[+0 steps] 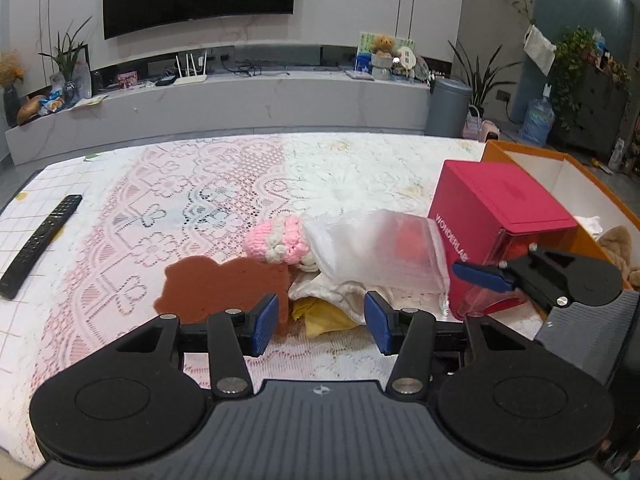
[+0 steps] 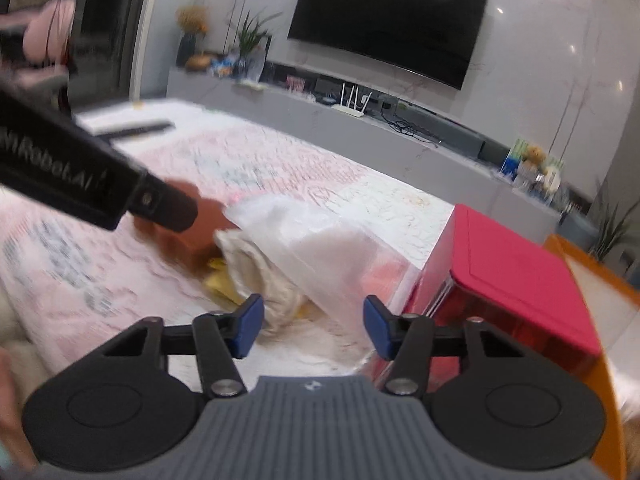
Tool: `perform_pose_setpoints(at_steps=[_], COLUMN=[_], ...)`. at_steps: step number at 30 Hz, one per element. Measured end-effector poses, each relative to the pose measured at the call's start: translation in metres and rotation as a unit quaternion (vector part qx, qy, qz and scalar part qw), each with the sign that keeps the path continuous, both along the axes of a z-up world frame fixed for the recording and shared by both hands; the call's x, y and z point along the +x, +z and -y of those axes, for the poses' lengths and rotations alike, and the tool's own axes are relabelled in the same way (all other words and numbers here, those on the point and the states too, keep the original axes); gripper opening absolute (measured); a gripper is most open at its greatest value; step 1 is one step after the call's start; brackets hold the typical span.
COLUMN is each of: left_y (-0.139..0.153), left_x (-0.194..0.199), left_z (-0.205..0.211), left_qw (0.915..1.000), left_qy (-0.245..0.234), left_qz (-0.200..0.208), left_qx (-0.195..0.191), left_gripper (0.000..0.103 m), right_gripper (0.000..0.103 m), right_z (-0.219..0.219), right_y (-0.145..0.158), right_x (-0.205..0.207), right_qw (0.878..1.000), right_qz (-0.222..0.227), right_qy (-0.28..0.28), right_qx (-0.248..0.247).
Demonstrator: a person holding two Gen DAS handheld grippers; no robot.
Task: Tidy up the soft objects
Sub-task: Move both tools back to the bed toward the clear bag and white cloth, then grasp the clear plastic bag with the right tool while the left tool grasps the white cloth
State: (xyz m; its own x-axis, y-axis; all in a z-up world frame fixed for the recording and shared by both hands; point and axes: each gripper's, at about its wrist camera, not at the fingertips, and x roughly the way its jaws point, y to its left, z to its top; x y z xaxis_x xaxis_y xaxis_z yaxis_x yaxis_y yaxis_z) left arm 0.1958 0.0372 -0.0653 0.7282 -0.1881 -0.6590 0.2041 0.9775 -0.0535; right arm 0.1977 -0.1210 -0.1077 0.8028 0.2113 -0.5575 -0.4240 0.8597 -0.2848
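Note:
A heap of soft things lies mid-table in the left wrist view: a pink-and-white knitted piece (image 1: 280,240), a translucent plastic bag (image 1: 384,248), a brown cloth (image 1: 224,284), a cream cloth (image 1: 340,290) and a yellow cloth (image 1: 324,318). My left gripper (image 1: 322,326) is open just short of the cream and yellow cloths, and nothing presses on its pads. My right gripper (image 2: 314,328) is open too, with the edge of the plastic bag (image 2: 320,264) and the cream cloth (image 2: 272,280) reaching in between its fingers. It enters the left wrist view from the right, beside the bag.
A red lidded box (image 1: 500,208) stands right of the heap, with an open orange box (image 1: 560,168) holding a brown plush toy (image 1: 616,244) behind it. A black remote (image 1: 40,240) lies far left on the lace tablecloth (image 1: 160,200). The right wrist view is blurred.

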Motion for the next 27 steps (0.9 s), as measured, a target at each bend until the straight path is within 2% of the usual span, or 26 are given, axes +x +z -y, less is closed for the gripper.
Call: perform_pose_setpoints(at_steps=[2, 5, 8, 13, 14, 15, 17, 21, 27], left_y=[-0.005, -0.011, -0.014, -0.016, -0.016, -0.015, -0.013, -0.009, -0.004], left_x=[0.005, 0.008, 0.008, 0.011, 0.011, 0.011, 0.009, 0.007, -0.001], left_z=[0.001, 0.001, -0.002, -0.007, -0.007, -0.007, -0.004, 0.002, 0.008], left_qw=[1.0, 0.9999, 0.9998, 0.9995, 0.9995, 0.9997, 0.9999, 0.9998, 0.9991], left_qy=[0.001, 0.001, 0.006, 0.02, 0.018, 0.015, 0.006, -0.018, -0.038], left_qz=[-0.005, -0.011, -0.014, -0.018, -0.017, -0.015, -0.008, 0.006, 0.013], left_qx=[-0.001, -0.004, -0.009, -0.017, -0.017, -0.015, -0.007, 0.004, 0.012], left_gripper=[0.059, 0.059, 0.059, 0.057, 0.057, 0.057, 0.057, 0.057, 0.057], right_gripper=[0.049, 0.047, 0.036, 0.035, 0.027, 0.015, 0.005, 0.0, 0.0], right_z=[-0.01, -0.02, -0.027, -0.031, -0.032, -0.031, -0.028, -0.021, 0.008], right_y=[-0.009, -0.021, -0.031, -0.036, -0.036, -0.037, -0.034, -0.018, 0.023], right_x=[0.005, 0.012, 0.02, 0.03, 0.032, 0.035, 0.036, 0.029, 0.007], right_qw=[0.998, 0.994, 0.99, 0.985, 0.984, 0.984, 0.986, 0.987, 1.0], right_qz=[0.021, 0.035, 0.047, 0.07, 0.07, 0.066, 0.063, 0.078, 0.021], right_qy=[0.005, 0.019, 0.029, 0.029, 0.03, 0.032, 0.028, 0.025, 0.001], right_qx=[-0.056, -0.103, -0.132, -0.158, -0.16, -0.159, -0.152, -0.136, -0.007])
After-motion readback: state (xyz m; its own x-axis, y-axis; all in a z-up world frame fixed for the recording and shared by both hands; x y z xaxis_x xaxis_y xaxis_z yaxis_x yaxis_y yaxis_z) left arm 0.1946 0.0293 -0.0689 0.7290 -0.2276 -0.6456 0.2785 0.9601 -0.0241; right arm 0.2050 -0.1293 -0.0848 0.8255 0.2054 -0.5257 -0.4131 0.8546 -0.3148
